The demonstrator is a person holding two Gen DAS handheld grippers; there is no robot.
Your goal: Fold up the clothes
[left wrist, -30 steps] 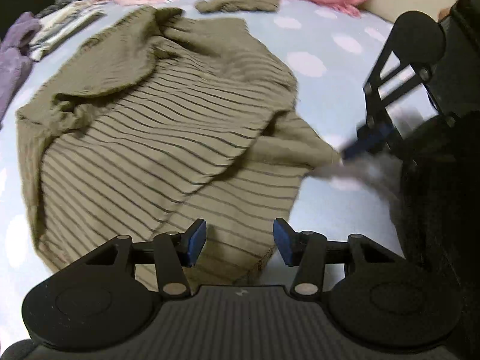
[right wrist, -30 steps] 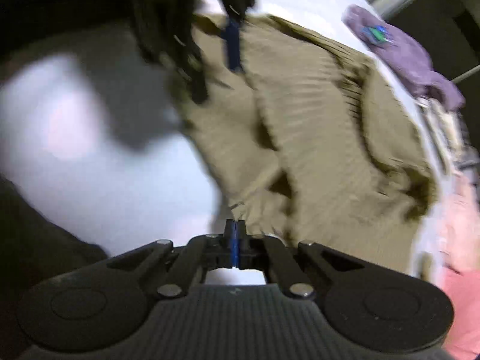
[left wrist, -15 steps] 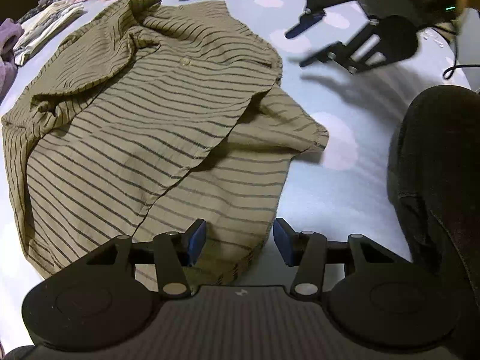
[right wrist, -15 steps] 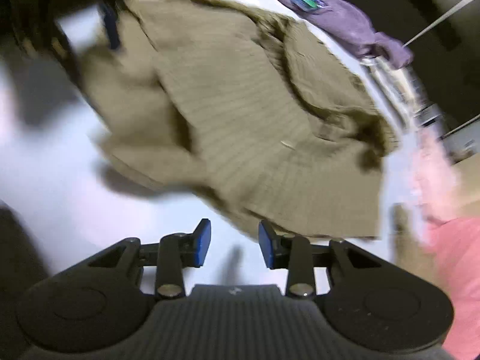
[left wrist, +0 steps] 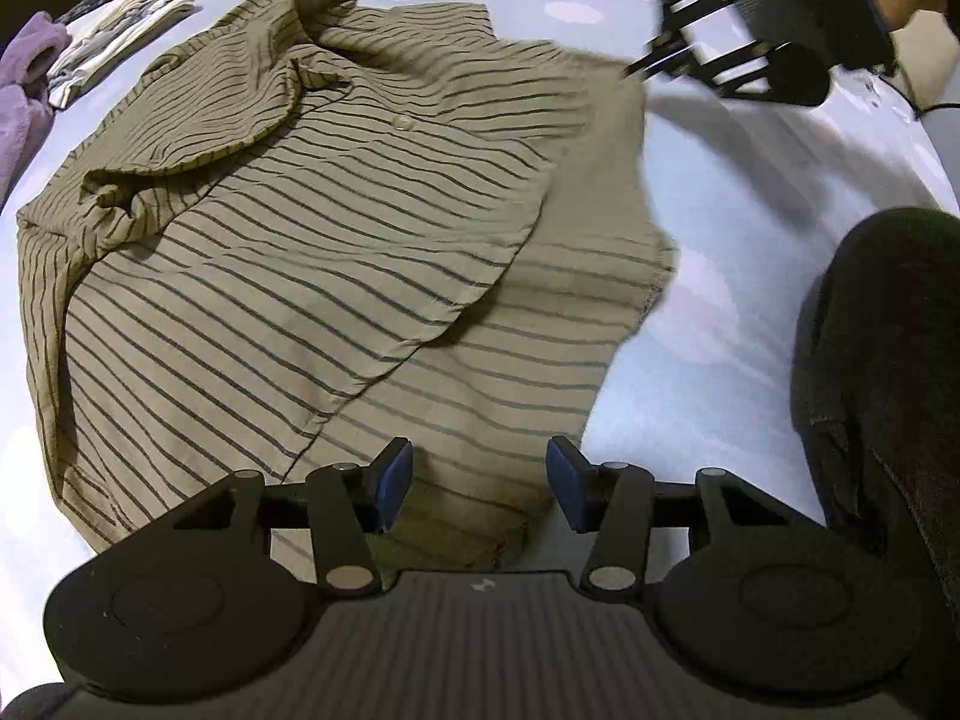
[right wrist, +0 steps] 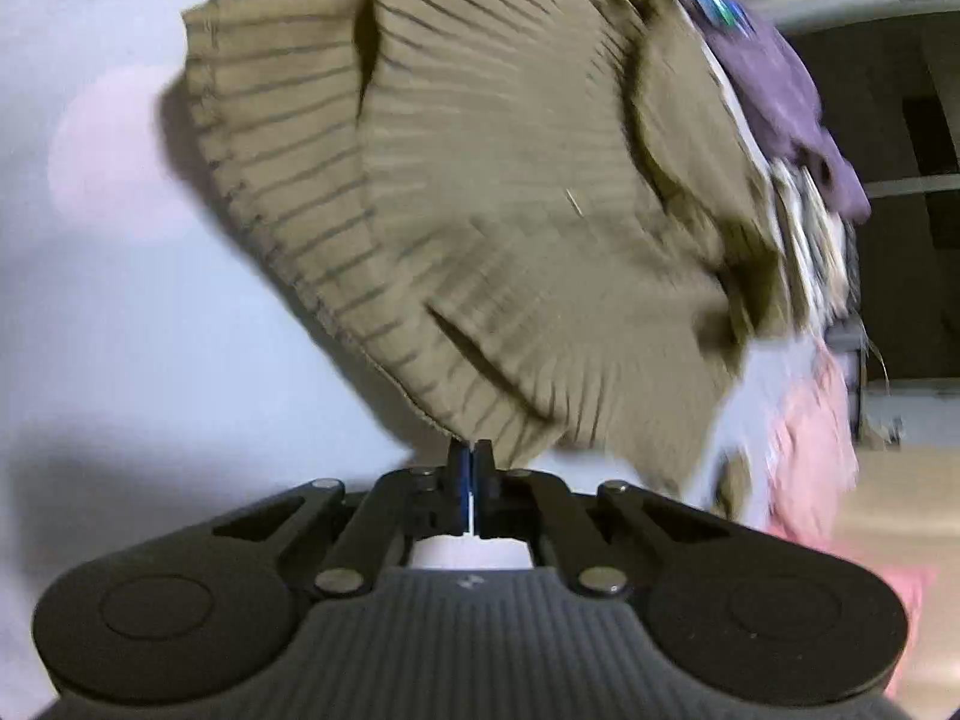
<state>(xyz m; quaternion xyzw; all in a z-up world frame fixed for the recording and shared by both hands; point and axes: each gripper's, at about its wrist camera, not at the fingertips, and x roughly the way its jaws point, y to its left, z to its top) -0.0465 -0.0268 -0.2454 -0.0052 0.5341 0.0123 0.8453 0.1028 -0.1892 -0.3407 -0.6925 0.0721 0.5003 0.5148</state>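
Shirt [left wrist: 312,252] spread on the bed [left wrist: 750,192], now flatter than a moment ago. Right gripper [right wrist: 471,468], open half a second back, just snapped closed at the far right sleeve edge; cloth between its pads unclear. Left gripper [left wrist: 480,483] half open, empty, over the near hem. Likely straightening before folding.

the left wrist view looks steeply down from near the hem of the striped shirt [left wrist: 288,252] toward its collar, and the right wrist view looks close across the same shirt [right wrist: 480,180] from its corner.
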